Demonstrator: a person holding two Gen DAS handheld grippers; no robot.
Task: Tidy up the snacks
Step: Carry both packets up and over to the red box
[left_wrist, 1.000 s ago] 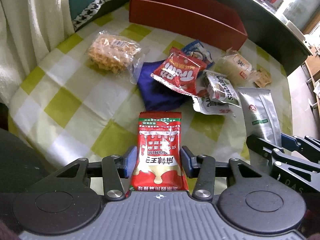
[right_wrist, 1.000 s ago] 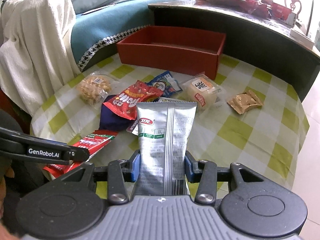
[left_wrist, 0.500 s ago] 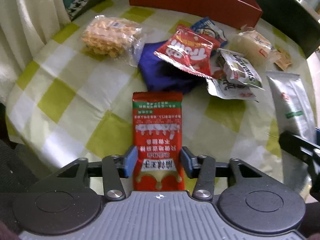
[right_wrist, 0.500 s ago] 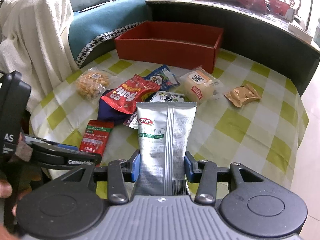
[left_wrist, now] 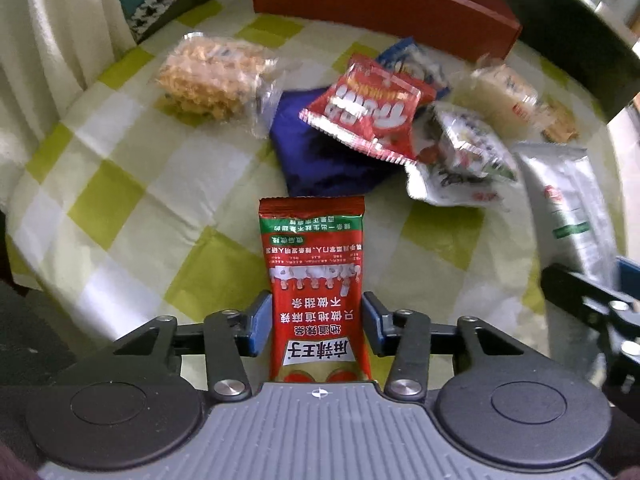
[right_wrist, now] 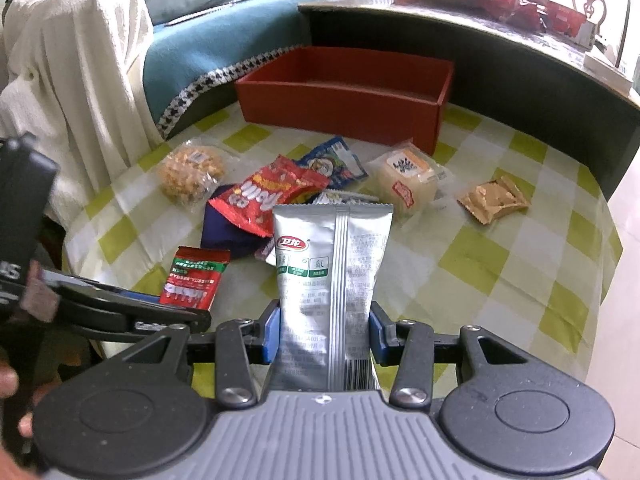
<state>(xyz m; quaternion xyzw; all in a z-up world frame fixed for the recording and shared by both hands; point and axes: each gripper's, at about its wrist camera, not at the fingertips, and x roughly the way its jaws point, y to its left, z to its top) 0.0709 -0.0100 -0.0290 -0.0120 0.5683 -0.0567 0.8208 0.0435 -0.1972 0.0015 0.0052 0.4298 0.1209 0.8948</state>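
A red chili-snack packet (left_wrist: 316, 280) with white and green print sits between the blue pads of my left gripper (left_wrist: 316, 320). The jaws are closing on its sides, low over the checked cloth. The right wrist view shows the same packet (right_wrist: 196, 276) pointing down at the table, ahead of the left gripper (right_wrist: 132, 312). My right gripper (right_wrist: 324, 332) is shut on a tall silver packet (right_wrist: 332, 264), held upright above the table's near side. An empty red box (right_wrist: 344, 96) stands at the back of the table.
Loose snacks lie mid-table: a clear bag of crunchy bits (right_wrist: 190, 172), a red bag (right_wrist: 268, 196) over a dark blue pouch (right_wrist: 220, 228), a white cake (right_wrist: 408, 180) and a brown packet (right_wrist: 494, 200). A white towel (right_wrist: 80, 60) hangs at the left. A dark counter (right_wrist: 520, 64) rises behind.
My left gripper has sunk toward the table with the red packet, and its view has tilted further down. The right gripper and silver packet have stayed put.
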